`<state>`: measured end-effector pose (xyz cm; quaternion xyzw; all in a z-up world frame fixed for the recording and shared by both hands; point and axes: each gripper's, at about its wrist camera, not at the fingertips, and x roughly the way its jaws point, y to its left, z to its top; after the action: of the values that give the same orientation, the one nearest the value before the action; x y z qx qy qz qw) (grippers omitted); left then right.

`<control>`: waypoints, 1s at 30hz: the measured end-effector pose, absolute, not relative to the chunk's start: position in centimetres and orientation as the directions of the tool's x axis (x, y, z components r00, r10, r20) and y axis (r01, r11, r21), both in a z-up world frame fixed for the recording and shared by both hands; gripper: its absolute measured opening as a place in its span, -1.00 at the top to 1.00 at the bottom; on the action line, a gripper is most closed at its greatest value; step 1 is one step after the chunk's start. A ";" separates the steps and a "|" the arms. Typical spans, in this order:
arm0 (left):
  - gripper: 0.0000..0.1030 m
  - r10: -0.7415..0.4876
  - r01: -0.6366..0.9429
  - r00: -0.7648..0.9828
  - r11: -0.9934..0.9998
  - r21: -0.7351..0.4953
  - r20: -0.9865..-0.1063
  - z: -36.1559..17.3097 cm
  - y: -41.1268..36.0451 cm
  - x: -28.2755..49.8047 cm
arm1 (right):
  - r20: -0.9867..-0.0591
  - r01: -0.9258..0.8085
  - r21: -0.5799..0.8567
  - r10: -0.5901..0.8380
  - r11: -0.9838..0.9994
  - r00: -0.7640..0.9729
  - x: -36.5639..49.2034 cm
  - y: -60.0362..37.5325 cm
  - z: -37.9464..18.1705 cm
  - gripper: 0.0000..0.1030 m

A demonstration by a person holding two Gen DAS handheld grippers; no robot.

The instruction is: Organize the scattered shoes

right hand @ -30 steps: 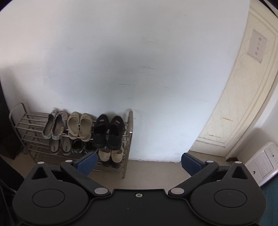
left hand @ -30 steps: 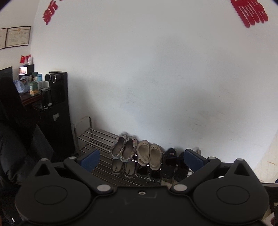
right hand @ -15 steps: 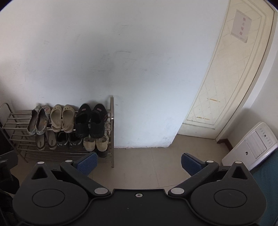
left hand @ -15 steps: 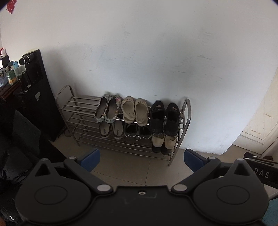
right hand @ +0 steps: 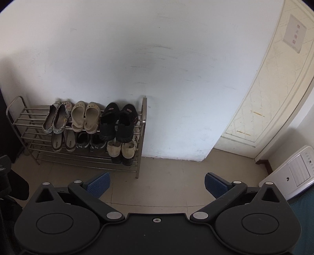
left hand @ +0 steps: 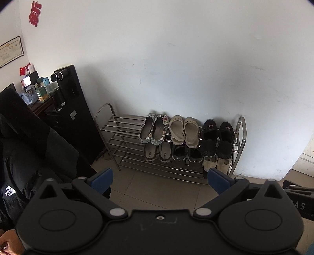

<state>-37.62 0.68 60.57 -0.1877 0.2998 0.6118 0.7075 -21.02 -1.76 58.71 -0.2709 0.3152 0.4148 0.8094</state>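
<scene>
Steel shoe rack (left hand: pixel 115 135) stands against the far wall, its long axis left to right, ahead of both empty, spread-jawed tools: left gripper (left hand: pixel 160 179) nearly faces it, right gripper (right hand: pixel 157 181) has it far-left. Floral flats (left hand: pixel 154 127), beige clogs (left hand: pixel 184 130) and black shoes (left hand: pixel 216 138) fill the top tier's right; more pairs sit below.

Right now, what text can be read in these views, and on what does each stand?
"THE NORTH FACE": black jacket.
"A S": black device, rest cut off.
Red wall characters: partly cropped, unreadable.
Door notice: red, blurred.
Framed certificate: too small.
Insole print, grey shoes: blurred.
</scene>
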 end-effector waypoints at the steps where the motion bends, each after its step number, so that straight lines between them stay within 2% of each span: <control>1: -1.00 0.757 -0.980 0.064 0.170 0.101 -0.651 60.7 0.7 -37.9 | -0.733 -0.849 -0.179 0.509 0.497 0.452 -21.5 -1.7 58.8 -0.99; 11: -1.00 0.763 -0.990 0.039 0.117 0.080 -0.645 61.3 0.5 -40.0 | -0.718 -0.892 -0.201 0.558 0.406 0.416 -24.4 -0.7 59.5 -0.99; 30: -1.00 0.783 -0.987 0.070 0.144 0.072 -0.618 61.6 -1.0 -41.8 | -0.723 -0.895 -0.177 0.563 0.409 0.400 -26.5 -2.3 59.3 -0.99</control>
<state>-41.84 -1.02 61.57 -0.1888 0.2702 0.6262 0.7065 -26.48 -2.25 59.31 -0.2844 0.2917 0.4633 0.7870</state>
